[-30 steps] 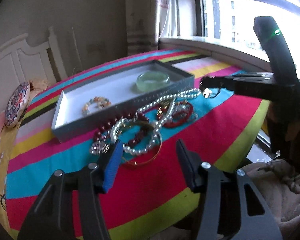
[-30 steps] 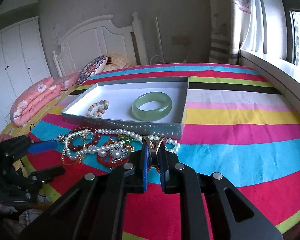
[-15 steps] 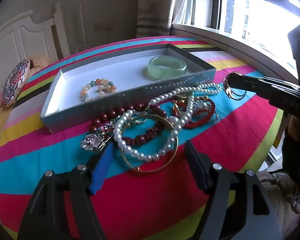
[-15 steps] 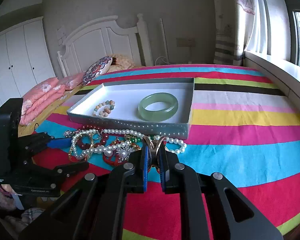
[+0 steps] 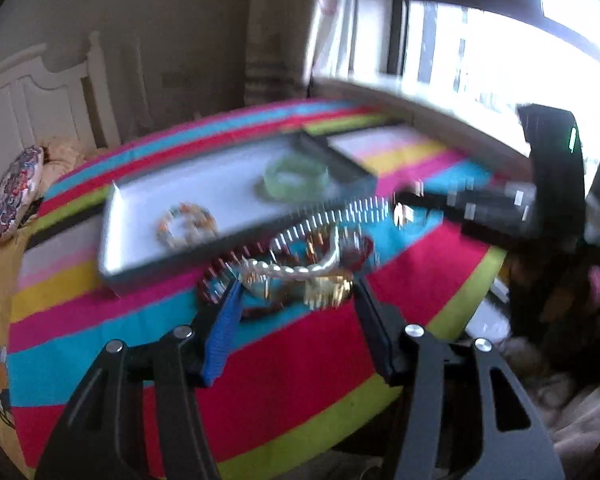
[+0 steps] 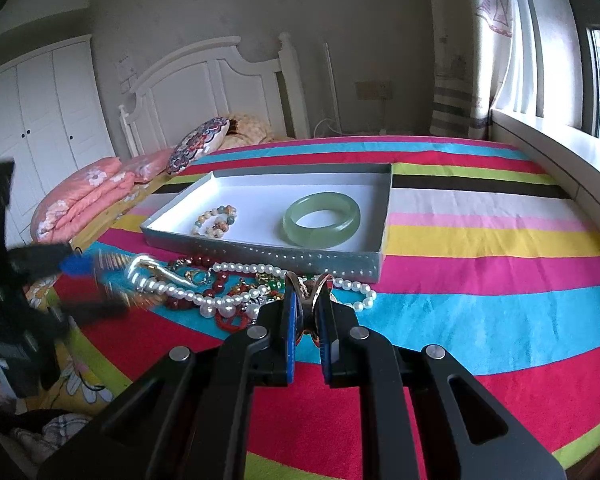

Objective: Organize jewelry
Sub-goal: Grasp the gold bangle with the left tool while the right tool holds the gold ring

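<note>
A grey tray (image 6: 268,258) with a white floor sits on the striped bed and holds a green jade bangle (image 6: 321,219) and a small beaded bracelet (image 6: 216,221). In front of it lies a tangled jewelry pile (image 6: 236,292) with a pearl necklace (image 6: 256,269). My right gripper (image 6: 306,304) is shut on a gold hoop ring (image 6: 307,286) just above the pile's right end. My left gripper (image 5: 296,292) is open, its jaws either side of a gold bangle (image 5: 328,288) and pearl strand in the blurred pile (image 5: 292,264). The tray (image 5: 148,264) and right gripper (image 5: 404,200) show there too.
The bed has a striped cover (image 6: 480,304). Pink pillows (image 6: 84,200) and a patterned cushion (image 6: 196,148) lie by the white headboard (image 6: 204,80). A window sill (image 6: 556,160) runs along the right. The bed edge is just below the pile.
My left gripper has pushed forward and down into the pile, its open jaws now around the gold bangle; its view is motion-blurred. My right gripper has stayed shut on the hoop ring.
</note>
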A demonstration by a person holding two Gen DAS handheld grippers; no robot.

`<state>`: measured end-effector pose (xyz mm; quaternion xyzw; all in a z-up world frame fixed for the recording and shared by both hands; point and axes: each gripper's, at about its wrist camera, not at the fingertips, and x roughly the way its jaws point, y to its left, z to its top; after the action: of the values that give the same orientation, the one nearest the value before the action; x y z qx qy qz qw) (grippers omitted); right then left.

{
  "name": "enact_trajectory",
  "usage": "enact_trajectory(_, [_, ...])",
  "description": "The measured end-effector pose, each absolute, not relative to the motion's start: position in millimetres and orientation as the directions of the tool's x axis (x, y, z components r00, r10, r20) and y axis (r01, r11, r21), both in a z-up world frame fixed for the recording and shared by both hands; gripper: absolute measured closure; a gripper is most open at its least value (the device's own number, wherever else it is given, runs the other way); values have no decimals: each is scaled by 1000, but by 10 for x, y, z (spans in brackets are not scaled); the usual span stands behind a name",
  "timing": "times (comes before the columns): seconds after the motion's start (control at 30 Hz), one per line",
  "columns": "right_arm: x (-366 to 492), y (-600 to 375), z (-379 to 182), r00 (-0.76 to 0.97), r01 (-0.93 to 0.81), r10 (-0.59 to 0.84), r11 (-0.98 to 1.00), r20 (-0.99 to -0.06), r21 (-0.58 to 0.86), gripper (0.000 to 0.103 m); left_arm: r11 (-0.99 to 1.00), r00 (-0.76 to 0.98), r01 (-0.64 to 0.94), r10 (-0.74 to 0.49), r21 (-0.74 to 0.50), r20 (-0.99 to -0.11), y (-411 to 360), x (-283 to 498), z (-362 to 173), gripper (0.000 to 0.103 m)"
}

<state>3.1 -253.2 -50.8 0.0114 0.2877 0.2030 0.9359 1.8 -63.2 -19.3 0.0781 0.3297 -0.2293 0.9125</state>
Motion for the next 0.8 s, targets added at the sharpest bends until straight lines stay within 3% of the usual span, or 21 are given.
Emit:
enact_trajectory(0.03, [23,-2528,-503,752,-376,388,917,-533,136,90,885,689,466,-370,-10,-623,-614,0,-117,56])
enact_trajectory(0.07, [14,-2524,-495,754,-378,388,916,-531,133,90,883,693,469,-375,-10,-615,-603,-13,-53,82])
enact_trajectory(0.3, [-13,-2501,-475,756,-387,391,914,-526,123,90,914,723,405,-323,-4,-610,-430,23,-8,83])
enact_trajectory(0.33, [-7,-2503,-479,754,-386,391,914,-527,126,90,917,720,399,-321,-11,-615,-406,38,-43,79])
enact_trajectory(0.4, [-1,-2513,-479,753,-384,391,914,-529,129,90,914,698,404,-338,-41,-631,-374,49,-121,58])
enact_trajectory(0.43, [1,-2513,-473,754,-383,390,915,-529,129,90,914,695,403,-339,-47,-634,-368,40,-156,42])
enact_trajectory(0.47, [3,-2513,-474,753,-383,391,914,-529,130,90,915,694,401,-338,-49,-636,-367,50,-191,37])
enact_trajectory(0.8, [26,-2496,-490,741,-391,397,911,-542,133,90,947,638,310,-274,-85,-719,-242,489,-656,37])
